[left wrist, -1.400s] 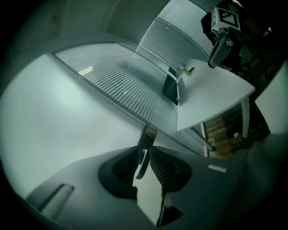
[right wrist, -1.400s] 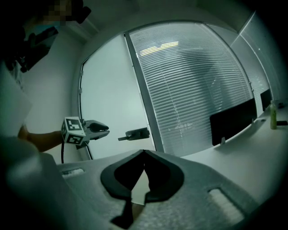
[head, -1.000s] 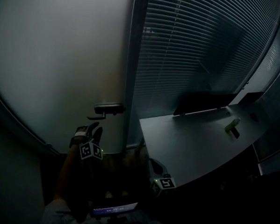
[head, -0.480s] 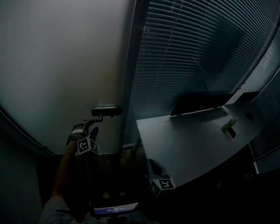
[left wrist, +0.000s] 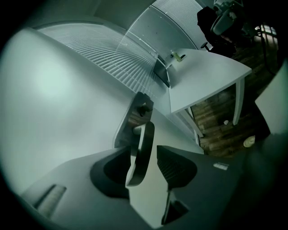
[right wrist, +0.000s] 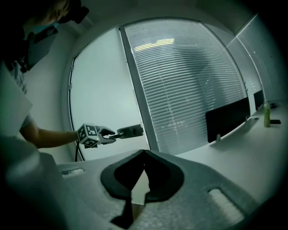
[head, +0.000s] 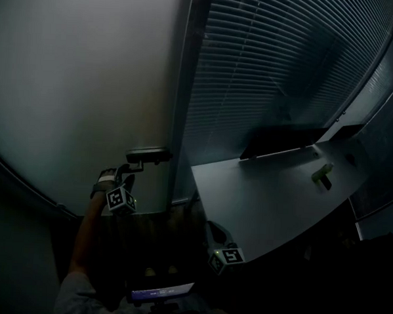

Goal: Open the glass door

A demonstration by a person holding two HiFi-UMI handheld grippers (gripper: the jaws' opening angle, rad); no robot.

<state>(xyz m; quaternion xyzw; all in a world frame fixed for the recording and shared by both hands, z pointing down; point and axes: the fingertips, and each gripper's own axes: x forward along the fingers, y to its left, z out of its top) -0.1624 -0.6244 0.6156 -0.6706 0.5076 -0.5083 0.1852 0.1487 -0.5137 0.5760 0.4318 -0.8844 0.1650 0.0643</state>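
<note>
Left claw is up at the handle of the glass door, jaws spread wide. The left gripper view shows the lever standing in the gap with neither pad pressing on it. That looks like lining up for a grip, so the lever can be pushed down and the door swung.

Right claw hangs low by the edge of the counter, jaws together on nothing, likely parked out of the way since one hand can do this job.

The door looks flush with its frame, so it isn't open yet.

Against a second ago, the left claw has slid a little left under the handle. Its jaws have just been opening, with the lever between them. The right claw hasn't budged.
</note>
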